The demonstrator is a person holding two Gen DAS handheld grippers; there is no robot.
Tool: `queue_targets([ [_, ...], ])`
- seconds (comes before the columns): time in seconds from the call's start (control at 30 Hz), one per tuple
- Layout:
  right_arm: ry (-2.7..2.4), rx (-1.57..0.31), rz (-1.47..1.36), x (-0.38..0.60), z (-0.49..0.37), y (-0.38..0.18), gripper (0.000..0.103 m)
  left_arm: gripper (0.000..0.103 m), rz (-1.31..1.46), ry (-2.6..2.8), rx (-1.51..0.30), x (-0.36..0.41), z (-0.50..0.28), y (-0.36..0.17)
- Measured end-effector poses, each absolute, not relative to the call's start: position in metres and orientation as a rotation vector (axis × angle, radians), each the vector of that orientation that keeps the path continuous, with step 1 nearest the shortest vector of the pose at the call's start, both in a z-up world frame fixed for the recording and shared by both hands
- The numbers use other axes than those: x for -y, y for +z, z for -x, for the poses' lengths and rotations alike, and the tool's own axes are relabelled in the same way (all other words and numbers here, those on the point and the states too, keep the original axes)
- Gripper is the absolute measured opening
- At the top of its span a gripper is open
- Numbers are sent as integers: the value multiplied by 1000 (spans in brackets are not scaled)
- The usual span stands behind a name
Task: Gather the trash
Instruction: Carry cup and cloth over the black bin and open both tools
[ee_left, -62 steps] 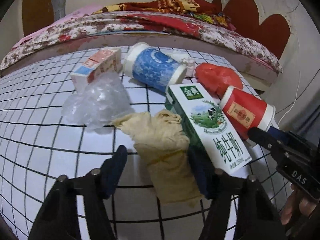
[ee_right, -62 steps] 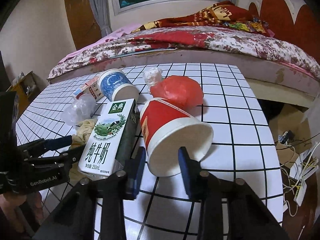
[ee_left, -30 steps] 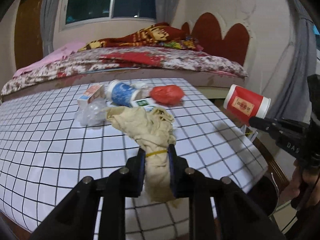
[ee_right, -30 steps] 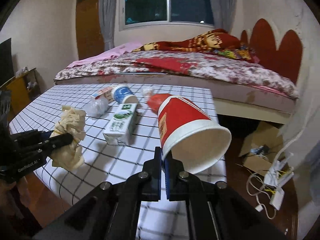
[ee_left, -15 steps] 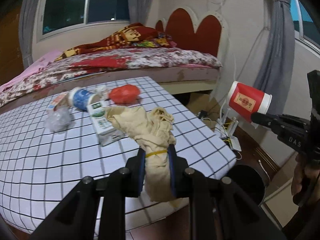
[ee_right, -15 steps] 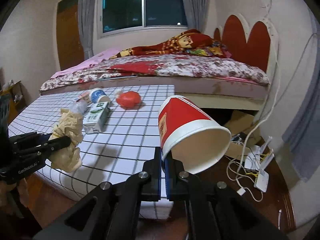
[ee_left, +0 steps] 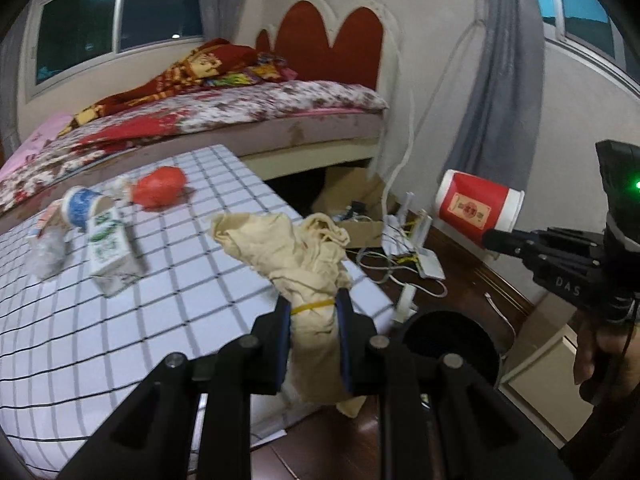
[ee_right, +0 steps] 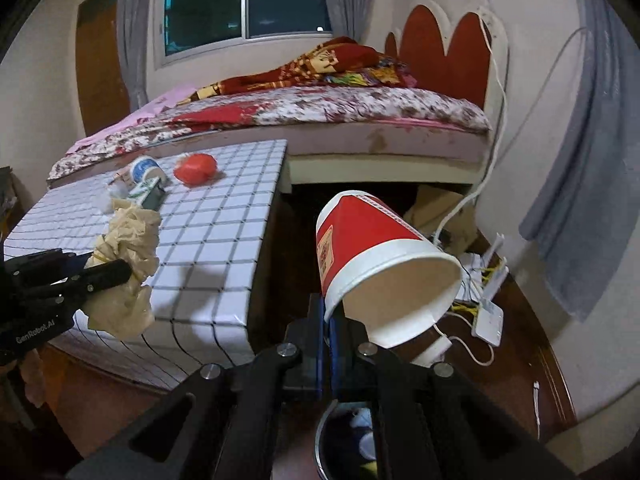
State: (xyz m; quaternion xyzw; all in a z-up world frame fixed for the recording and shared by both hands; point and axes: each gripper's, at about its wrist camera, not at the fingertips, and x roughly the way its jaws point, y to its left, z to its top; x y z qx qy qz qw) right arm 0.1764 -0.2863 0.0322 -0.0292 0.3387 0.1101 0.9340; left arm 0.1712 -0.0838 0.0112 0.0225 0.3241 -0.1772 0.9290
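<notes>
The right gripper (ee_right: 329, 316) is clamped tight on the rim of a red cup (ee_right: 376, 256), which lies tipped on its side, mouth toward the camera and long axis pointing away over the floor. The bin (ee_right: 352, 440), a dark round can on the floor beyond the table corner, sits directly below this gripper; only a slice of its rim shows between the arms. Judged from that, the cup has little more than a straight drop to go.

The left gripper (ee_left: 312, 320) is squeezed on a cloth (ee_left: 296, 252), a cream bundle tied with a yellow band, standing roughly upright between the pads. Seen from this side, the bin (ee_left: 452, 344) lies just right of and below the cloth, so the right gripper is the nearer to the bin.

Farther from the bin, on the table (ee_left: 168, 292), lie a carton (ee_left: 110, 248), a blue cup (ee_left: 80, 206) and a red bag (ee_left: 160, 190).
</notes>
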Motion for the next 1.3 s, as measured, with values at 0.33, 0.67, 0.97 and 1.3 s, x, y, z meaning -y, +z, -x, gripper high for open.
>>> queue_targets([
  [0.33,169,-783,50,338,-149,-1,3,22,-87,-489,-707,147,-164,-8],
  [0.67,164,-851,50,375,-126,-31,3,22,-123,-608,-811,196,-158,-39],
  [0.97,179,-923,75,389,-113,-59,3,22,-162,-702,-922,233,-164,-78],
  [1.3,239,-1057,42,399,-129,-109,3,22,-233,-769,-1040,265,-178,-115],
])
